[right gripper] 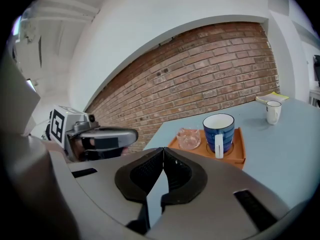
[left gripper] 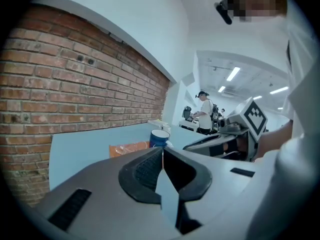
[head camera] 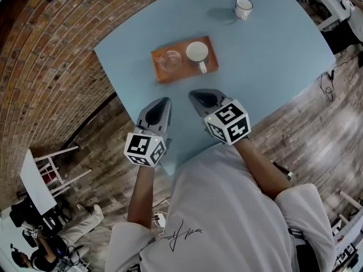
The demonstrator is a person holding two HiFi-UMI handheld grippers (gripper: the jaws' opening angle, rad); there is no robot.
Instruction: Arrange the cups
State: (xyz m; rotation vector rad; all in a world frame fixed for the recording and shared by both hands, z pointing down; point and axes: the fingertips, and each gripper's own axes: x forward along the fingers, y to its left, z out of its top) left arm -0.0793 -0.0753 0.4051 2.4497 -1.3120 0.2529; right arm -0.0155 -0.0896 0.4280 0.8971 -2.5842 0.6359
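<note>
An orange tray (head camera: pixel 211 63) lies on the light blue table (head camera: pixel 272 50), holding a clear glass cup (head camera: pixel 169 60) on its left and a blue mug (head camera: pixel 197 52) with a white inside and handle on its right. A small white mug (head camera: pixel 244 7) stands alone at the table's far side. Both grippers hover over the near table edge, short of the tray. My left gripper (head camera: pixel 164 101) is shut and empty, as is my right gripper (head camera: pixel 194 95). The right gripper view shows the glass cup (right gripper: pixel 188 138), blue mug (right gripper: pixel 218 131), tray (right gripper: pixel 237 153) and white mug (right gripper: pixel 273 111) ahead.
A brick wall (head camera: pixel 51 55) runs along the table's left side. A white chair (head camera: pixel 48 171) stands on the wooden floor at lower left. Cables (head camera: pixel 328 84) lie on the floor to the right. A person (left gripper: pixel 205 115) stands far off in the left gripper view.
</note>
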